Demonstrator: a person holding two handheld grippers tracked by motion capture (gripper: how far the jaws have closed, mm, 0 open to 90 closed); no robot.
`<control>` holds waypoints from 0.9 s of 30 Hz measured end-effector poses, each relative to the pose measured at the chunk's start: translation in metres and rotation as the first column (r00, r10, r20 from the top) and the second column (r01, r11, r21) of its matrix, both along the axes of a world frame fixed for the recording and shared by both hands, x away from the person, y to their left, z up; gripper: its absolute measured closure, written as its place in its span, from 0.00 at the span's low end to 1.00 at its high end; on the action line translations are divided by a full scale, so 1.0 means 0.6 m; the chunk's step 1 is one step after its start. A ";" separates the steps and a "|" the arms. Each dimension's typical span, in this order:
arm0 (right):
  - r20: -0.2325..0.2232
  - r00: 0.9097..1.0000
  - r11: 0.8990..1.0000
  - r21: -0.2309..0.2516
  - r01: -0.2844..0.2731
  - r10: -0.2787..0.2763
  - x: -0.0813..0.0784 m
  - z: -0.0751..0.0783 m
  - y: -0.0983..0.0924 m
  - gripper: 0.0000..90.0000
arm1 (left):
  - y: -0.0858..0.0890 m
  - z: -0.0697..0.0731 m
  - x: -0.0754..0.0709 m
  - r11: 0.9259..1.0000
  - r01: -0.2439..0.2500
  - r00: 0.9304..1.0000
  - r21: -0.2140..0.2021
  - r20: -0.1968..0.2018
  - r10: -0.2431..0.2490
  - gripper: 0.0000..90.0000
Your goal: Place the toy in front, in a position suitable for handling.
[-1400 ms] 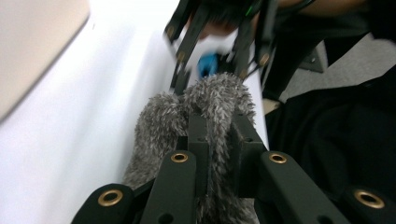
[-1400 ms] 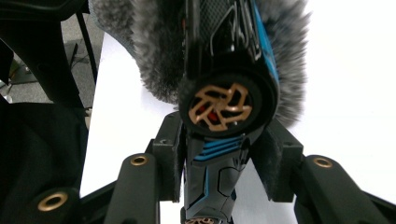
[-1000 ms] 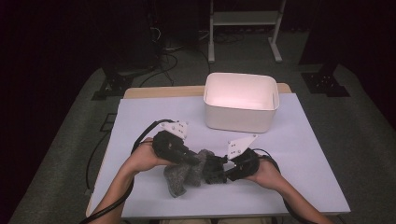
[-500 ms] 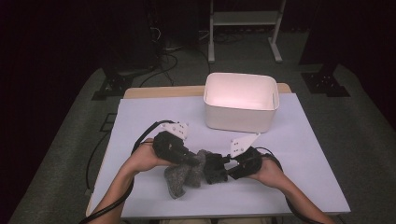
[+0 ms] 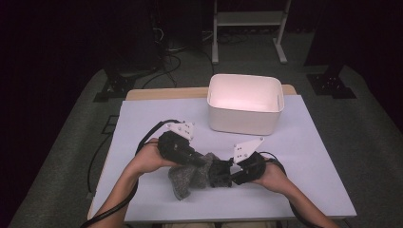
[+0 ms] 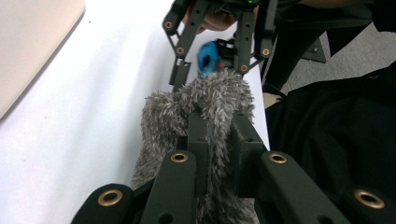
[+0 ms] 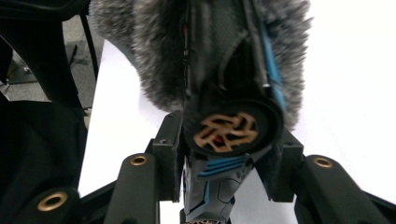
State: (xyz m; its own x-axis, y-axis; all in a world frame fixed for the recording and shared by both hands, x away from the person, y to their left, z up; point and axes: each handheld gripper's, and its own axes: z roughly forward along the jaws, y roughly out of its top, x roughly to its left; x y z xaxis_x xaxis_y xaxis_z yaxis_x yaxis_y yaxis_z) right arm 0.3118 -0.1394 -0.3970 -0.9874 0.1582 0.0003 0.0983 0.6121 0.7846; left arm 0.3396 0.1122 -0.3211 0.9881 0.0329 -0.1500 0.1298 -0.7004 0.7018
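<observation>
Fur fills your left gripper (image 6: 217, 140): its jaws are pinched tight on the grey furry cover (image 6: 205, 102), which bunches just ahead of them. Straight across, your right gripper (image 7: 224, 154) is clamped on the black-and-blue device (image 7: 229, 126) that sticks out of that cover's far end. Judging by the fur that wraps most of the device, the two are not yet separated or fully joined; I cannot tell which way you are working. Well beyond both claws, the white bin (image 5: 244, 102) on the table (image 5: 309, 156) looks empty, so nothing is stowed.
</observation>
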 end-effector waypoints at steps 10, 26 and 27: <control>0.010 1.000 1.000 0.010 0.004 -0.004 -0.004 -0.002 0.005 0.62 | -0.001 -0.001 -0.001 1.000 0.003 1.000 0.015 -0.002 -0.003 0.90; 0.034 0.999 0.999 0.043 0.020 -0.021 -0.013 -0.009 0.012 0.62 | -0.090 0.045 -0.018 0.987 0.110 0.991 0.113 0.060 -0.118 0.90; 0.034 0.999 0.999 0.040 0.021 -0.023 -0.014 -0.008 0.010 0.62 | -0.090 0.047 -0.019 0.987 0.108 0.991 0.114 0.066 -0.116 0.89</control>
State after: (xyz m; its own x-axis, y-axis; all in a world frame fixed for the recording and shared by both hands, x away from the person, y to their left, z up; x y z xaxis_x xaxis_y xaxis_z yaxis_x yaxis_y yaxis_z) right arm 0.3036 -0.1332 -0.4019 -0.9833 0.1803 -0.0269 0.0838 0.5782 0.8116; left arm 0.3285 0.0580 -0.2931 0.9946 -0.0667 -0.0801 -0.0021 -0.7814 0.6241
